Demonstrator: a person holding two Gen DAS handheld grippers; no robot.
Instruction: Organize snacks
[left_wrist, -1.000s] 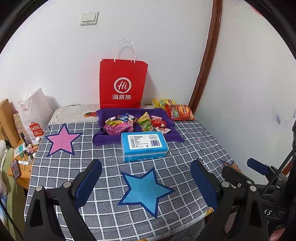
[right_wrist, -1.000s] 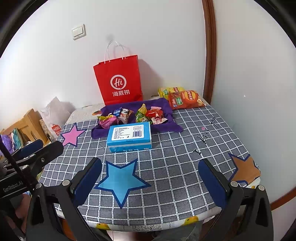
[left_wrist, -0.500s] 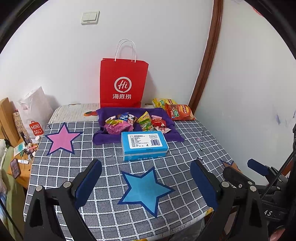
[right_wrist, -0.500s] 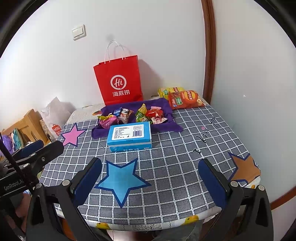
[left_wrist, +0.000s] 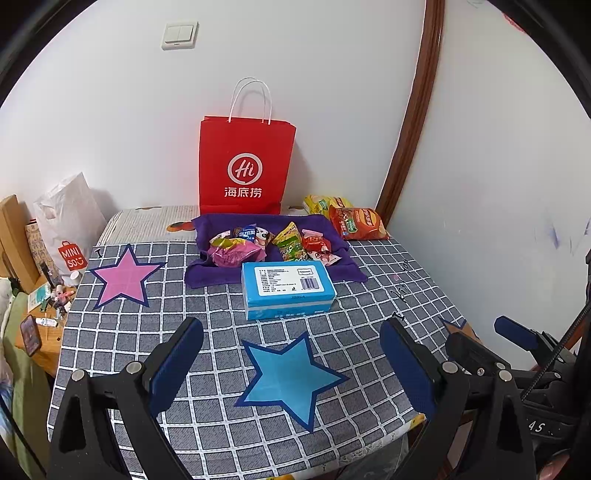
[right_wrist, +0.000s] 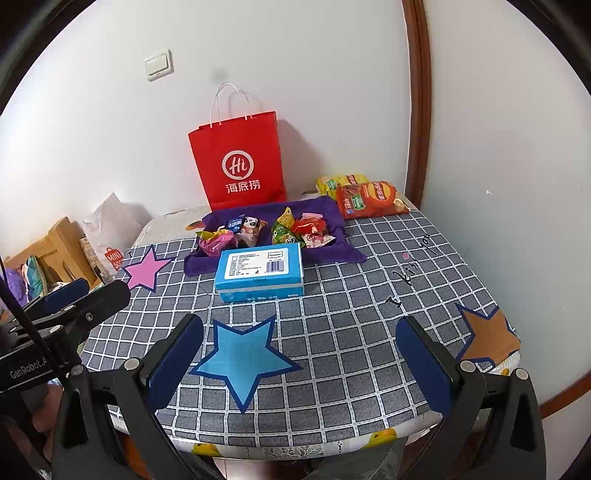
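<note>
Checked tablecloth (left_wrist: 207, 317) carries 1 blue box (left_wrist: 286, 288), 2 chip bags (left_wrist: 356, 221), 1 red bag (left_wrist: 245, 166); both grippers (left_wrist: 291, 360) (right_wrist: 301, 354) gape wide, empty.

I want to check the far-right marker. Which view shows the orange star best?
The right wrist view: the orange star lies almost whole at the table's right edge. The left wrist view shows only a sliver, the rest hidden behind the right hand-held gripper.

A matt woven checked tablecloth (left_wrist: 332, 339) covers the table. At centre, soft purple cloth (left_wrist: 273, 273) holds shiny crinkled plastic snack packets (left_wrist: 291, 243). Behind stands a smooth red paper bag (left_wrist: 245, 166). Upper right, glossy chip bags (right_wrist: 369, 199). Lower corners show matt black plastic gripper arms with blue pads (left_wrist: 177, 362).
</note>
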